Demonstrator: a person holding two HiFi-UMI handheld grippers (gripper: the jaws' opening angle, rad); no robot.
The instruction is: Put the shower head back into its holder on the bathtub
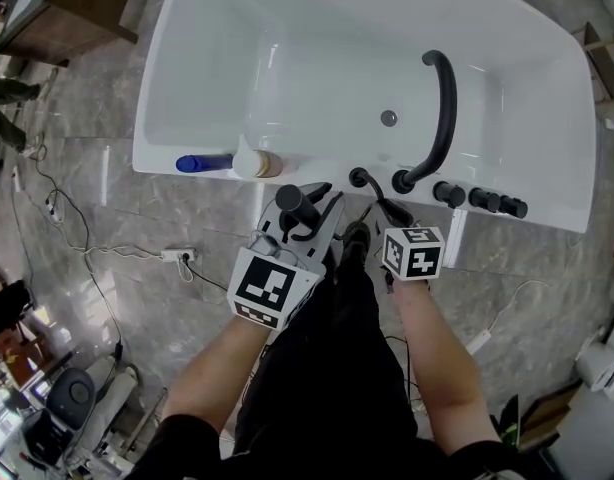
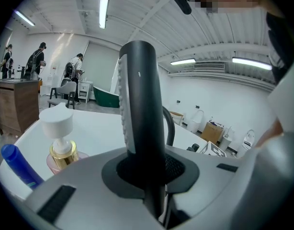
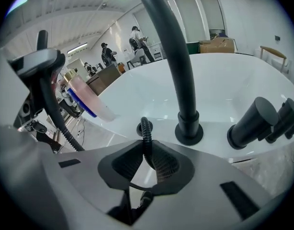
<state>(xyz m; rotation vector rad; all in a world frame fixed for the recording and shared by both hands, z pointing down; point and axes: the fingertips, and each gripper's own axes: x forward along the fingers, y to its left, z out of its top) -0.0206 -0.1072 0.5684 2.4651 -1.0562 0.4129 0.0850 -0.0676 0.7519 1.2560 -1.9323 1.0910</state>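
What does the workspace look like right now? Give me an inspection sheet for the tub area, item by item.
Surface: white bathtub on a grey tiled floor.
Job's things: shower head held upright, off the tub; its hose rises from the rim beside the black spout and knobs.
Clutter: blue bottle and pump bottle on the rim.
Grippers: left gripper jaws closed on the shower head; right gripper jaws closed on the hose.
Cables: loose floor cables and a power strip.
Surroundings: wooden cabinet; people standing far behind.
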